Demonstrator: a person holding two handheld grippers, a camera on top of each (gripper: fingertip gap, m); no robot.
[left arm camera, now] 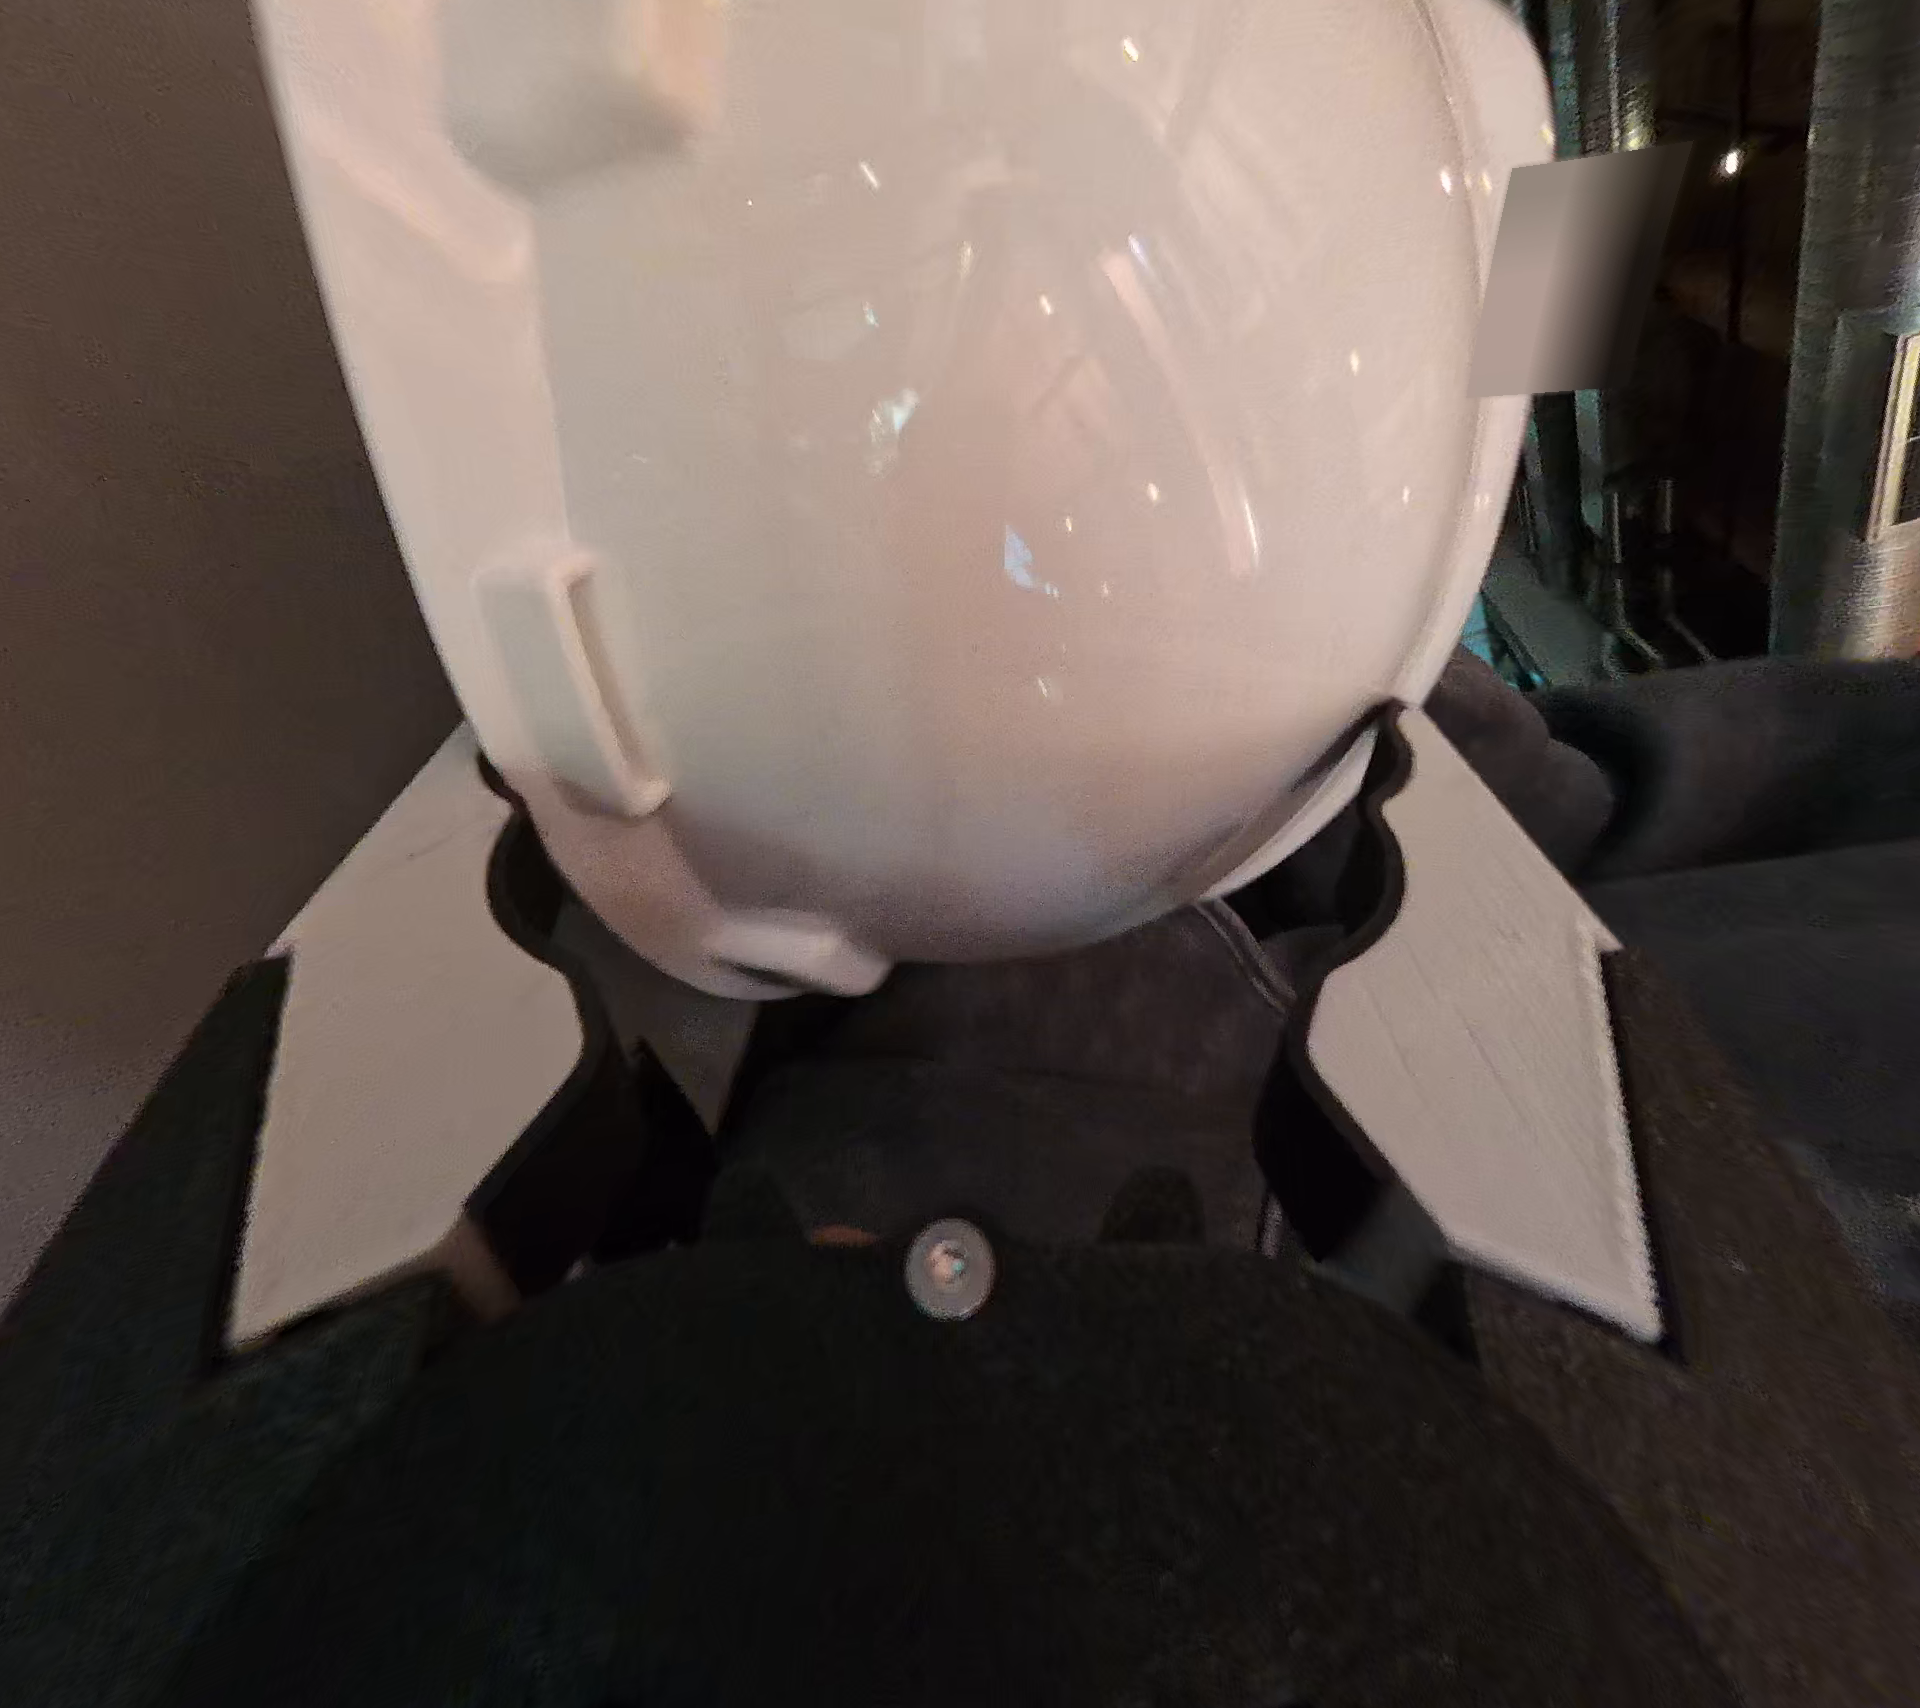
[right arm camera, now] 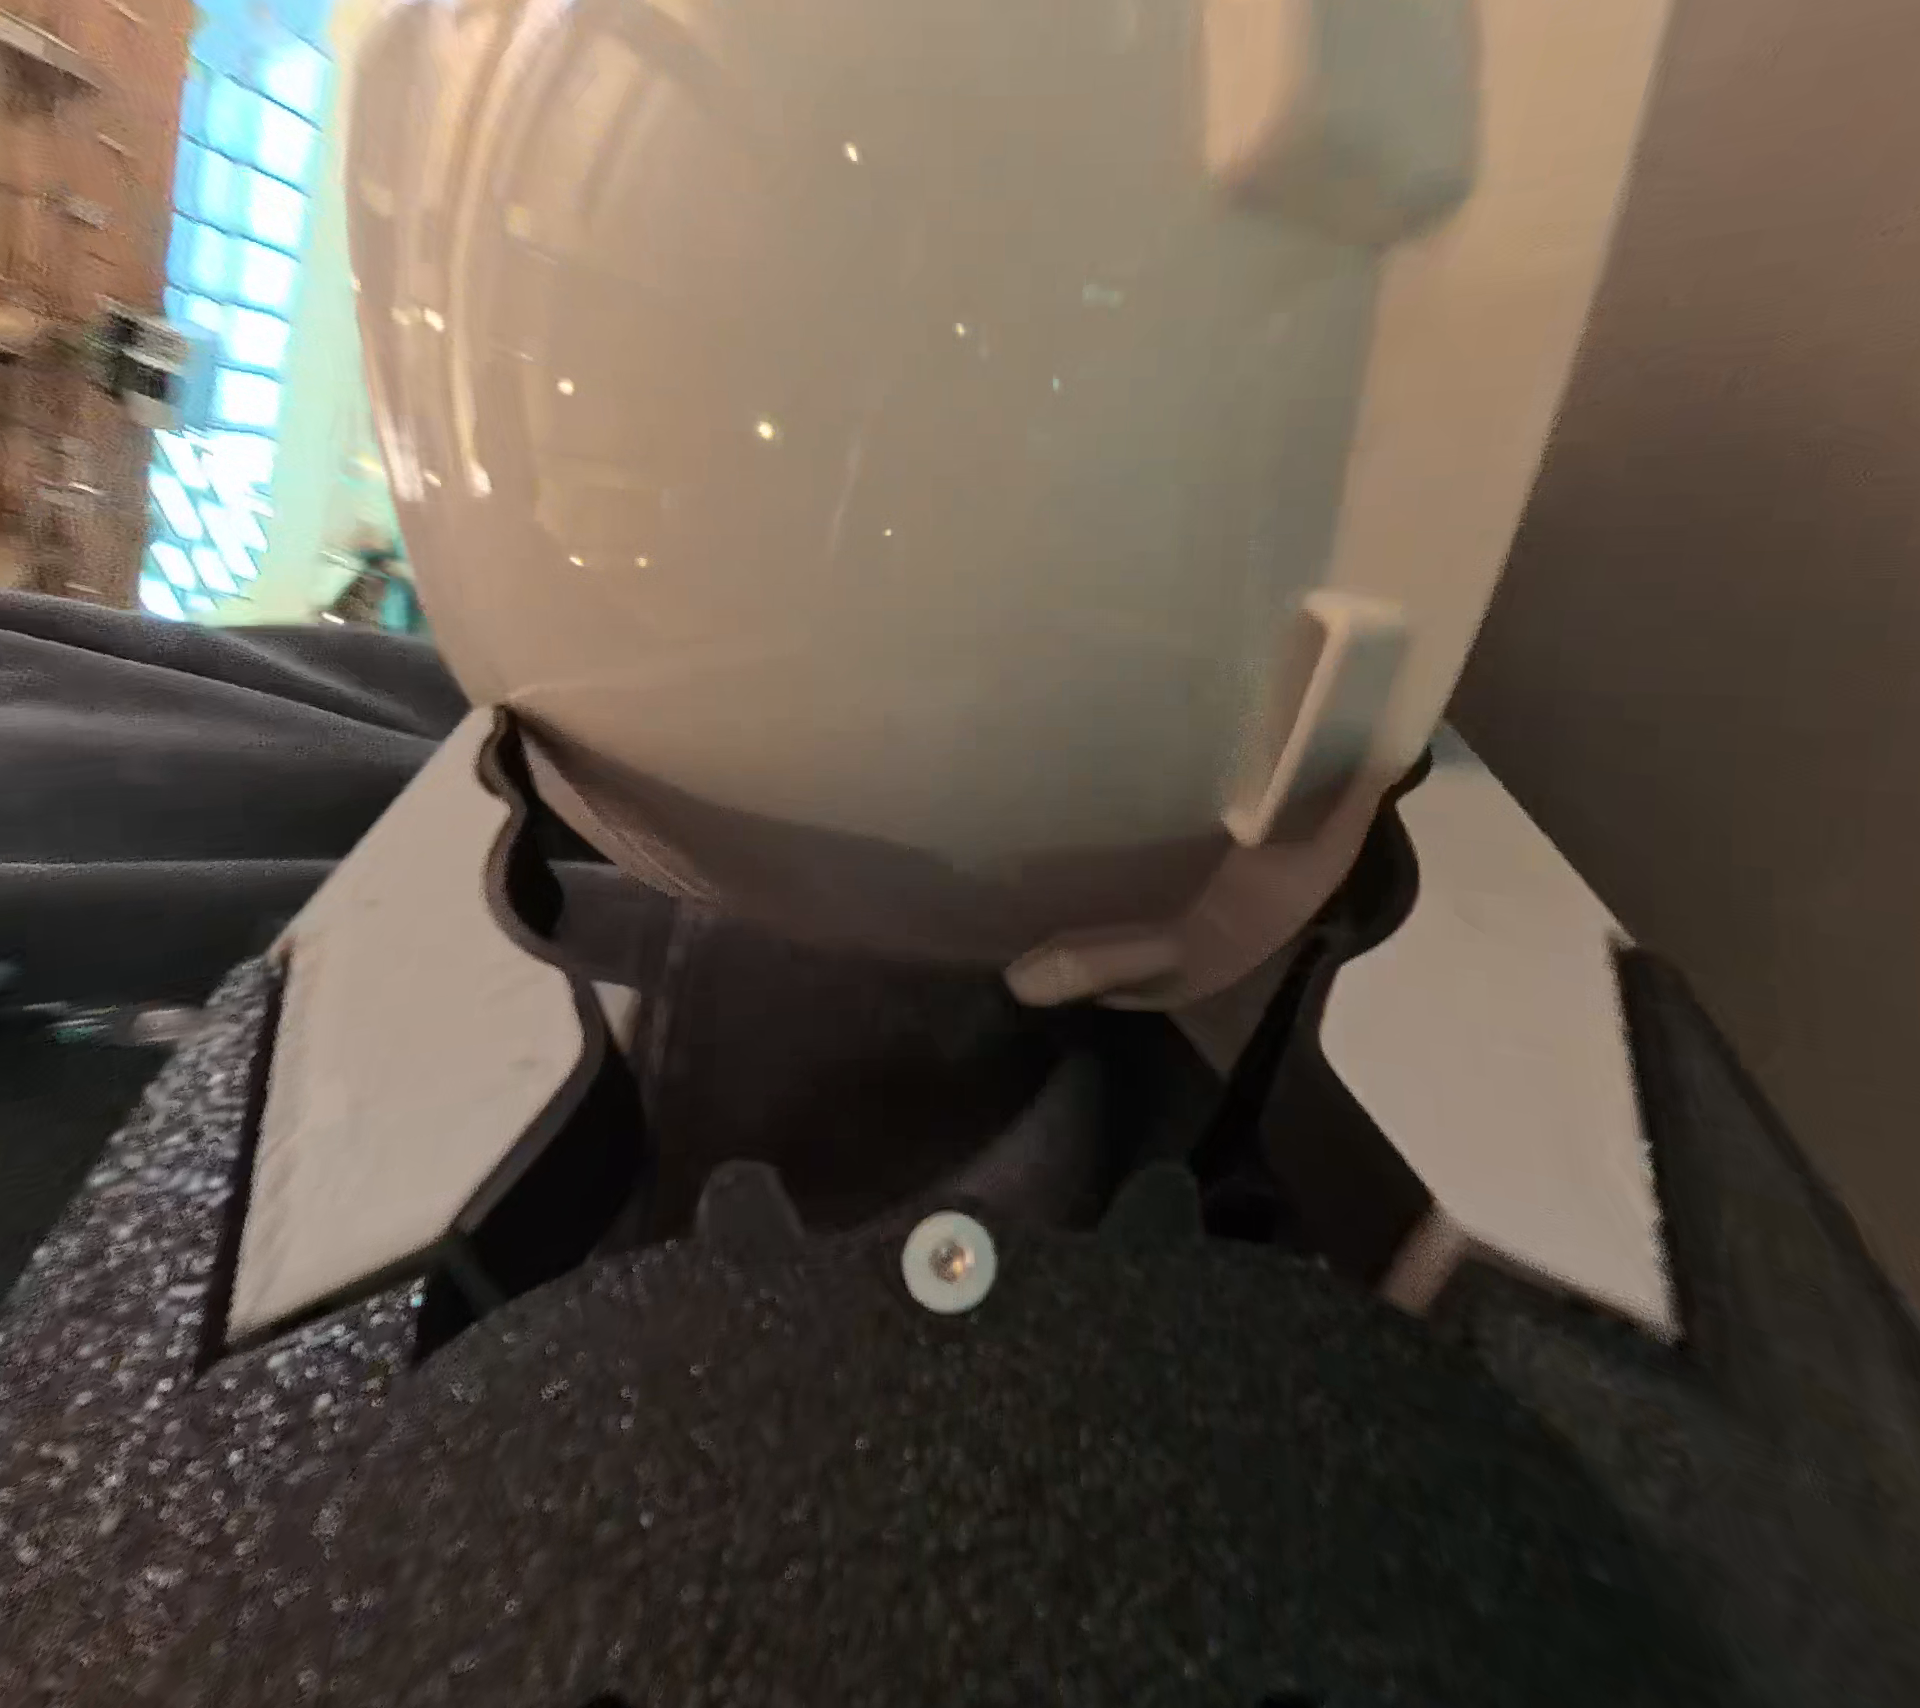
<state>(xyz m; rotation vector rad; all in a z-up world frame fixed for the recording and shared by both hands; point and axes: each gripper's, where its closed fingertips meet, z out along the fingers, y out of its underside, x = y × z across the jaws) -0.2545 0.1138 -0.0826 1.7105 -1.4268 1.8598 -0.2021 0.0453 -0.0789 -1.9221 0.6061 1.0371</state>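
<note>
Both grippers [left arm camera: 940, 827] [right arm camera: 956, 827] spread wide round white helmet [left arm camera: 935, 359] [right arm camera: 883, 359], maybe touching; dim wall [left arm camera: 156, 411] behind.

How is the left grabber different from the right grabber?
The left gripper has a smooth, dark body, while the right gripper has a speckled, sparkly black one. The left gripper sees the white helmet with its flat brim on the left; the right gripper sees the helmet's brim on the right. Both have white fingers spread wide against the helmet's round shell, over dark cloth.
</note>
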